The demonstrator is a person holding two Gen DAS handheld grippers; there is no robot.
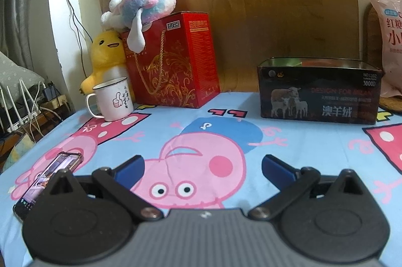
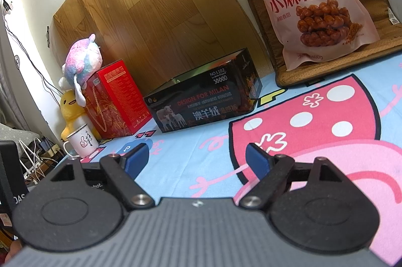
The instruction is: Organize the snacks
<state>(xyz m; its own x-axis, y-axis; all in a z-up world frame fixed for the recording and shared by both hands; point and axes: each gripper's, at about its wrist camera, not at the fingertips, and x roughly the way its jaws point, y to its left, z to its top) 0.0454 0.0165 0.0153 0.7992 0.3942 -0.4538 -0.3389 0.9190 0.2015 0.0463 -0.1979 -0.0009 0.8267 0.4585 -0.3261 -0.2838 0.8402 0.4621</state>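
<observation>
1. Left wrist view: my left gripper (image 1: pixel 202 167) hangs wide and empty over the cartoon cloth (image 1: pixel 289 166); the dark open box (image 1: pixel 319 93) sits far right.
2. Right wrist view: my right gripper (image 2: pixel 197 160) spreads wide, empty; the pink snack bag (image 2: pixel 316 3) leans upright far right, beside that box (image 2: pixel 203 103).

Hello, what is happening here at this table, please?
A person holds two grippers over a cartoon tablecloth to organize snacks. The left gripper and the right gripper are both open and hold nothing. A pink bag of twisted dough snacks leans upright at the back right, apart from both. The open dark box with sheep pictures stands to its left. Nothing is grasped yet.
</observation>
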